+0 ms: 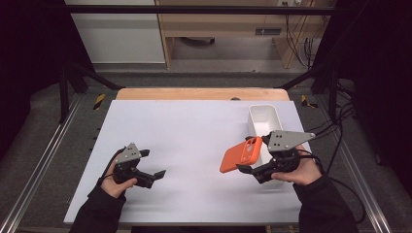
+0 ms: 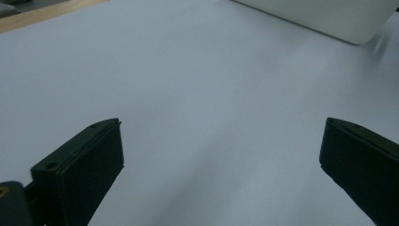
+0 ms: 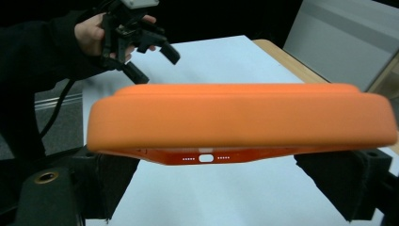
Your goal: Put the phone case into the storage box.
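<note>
Right gripper point(image 1: 244, 168): we see its jaws clamped on the orange phone case point(image 1: 241, 154), gripped at the bottom edge by the port cutout.
Case position: lifted off the white mat point(image 1: 194, 145), tilted, just at 9 o'clock of the white bin point(image 1: 264, 118).
Left gripper point(image 1: 158, 174): jaws spread wide, nothing between them, low over the mat at 8 o'clock.
Step, as we judge it: carry the case to the bin.
Technique: we keep the squeeze firm, swing toward 1 o'clock, clear the rim before lowering.
</note>
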